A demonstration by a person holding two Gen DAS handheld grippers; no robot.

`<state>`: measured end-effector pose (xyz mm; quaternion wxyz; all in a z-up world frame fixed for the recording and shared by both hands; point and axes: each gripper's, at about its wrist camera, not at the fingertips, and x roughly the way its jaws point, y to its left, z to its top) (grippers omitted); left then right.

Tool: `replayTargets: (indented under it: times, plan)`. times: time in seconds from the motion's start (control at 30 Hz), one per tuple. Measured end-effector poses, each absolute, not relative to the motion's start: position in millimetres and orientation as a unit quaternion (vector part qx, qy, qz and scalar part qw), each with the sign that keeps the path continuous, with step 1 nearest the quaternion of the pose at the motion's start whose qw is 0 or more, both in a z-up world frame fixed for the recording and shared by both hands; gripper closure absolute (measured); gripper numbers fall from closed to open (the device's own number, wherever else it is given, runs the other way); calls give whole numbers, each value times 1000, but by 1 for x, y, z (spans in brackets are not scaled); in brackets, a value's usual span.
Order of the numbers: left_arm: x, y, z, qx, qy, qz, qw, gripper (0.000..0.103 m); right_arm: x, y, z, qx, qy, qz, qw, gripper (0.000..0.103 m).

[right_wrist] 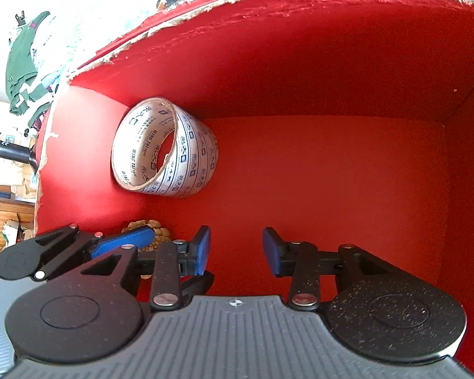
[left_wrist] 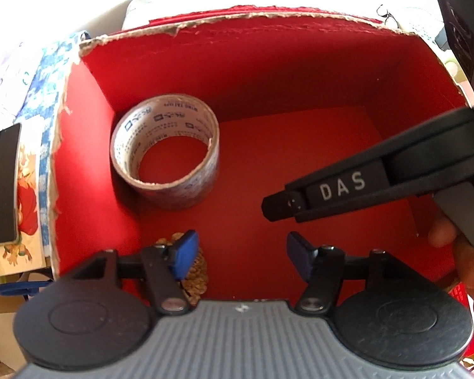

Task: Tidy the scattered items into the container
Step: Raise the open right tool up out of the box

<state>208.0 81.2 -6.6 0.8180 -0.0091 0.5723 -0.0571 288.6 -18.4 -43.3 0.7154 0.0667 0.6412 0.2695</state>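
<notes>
- Left gripper (left_wrist: 241,254): jaws apart, empty, over red box (left_wrist: 268,69).
- Right gripper (right_wrist: 237,249): jaws apart, empty, inside box.
- Tape roll (left_wrist: 166,151) on box floor, far-left corner.
- Pine cone (left_wrist: 196,271) beside left wall.

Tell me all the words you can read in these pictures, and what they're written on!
"DAS": on the side of the right gripper, seen from the left wrist camera.
"WING TAI TAPE": repeated around the tape roll in the red box.
Chinese characters on the tape roll: printed large, but I cannot read them reliably.
Tape print in the left wrist view: too blurred.
Picture card beside the box: text too small.
</notes>
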Motion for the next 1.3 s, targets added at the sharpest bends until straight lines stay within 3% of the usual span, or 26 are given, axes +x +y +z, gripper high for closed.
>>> replayTargets:
  times: [1.13, 1.3]
  plan:
    - [206, 78, -3, 0, 560, -34, 828, 33, 244, -8, -11, -14, 583, 196, 789, 60]
    - [206, 74, -1, 6, 560, -38, 828, 27, 237, -16, -4, -8, 583, 191, 790, 60]
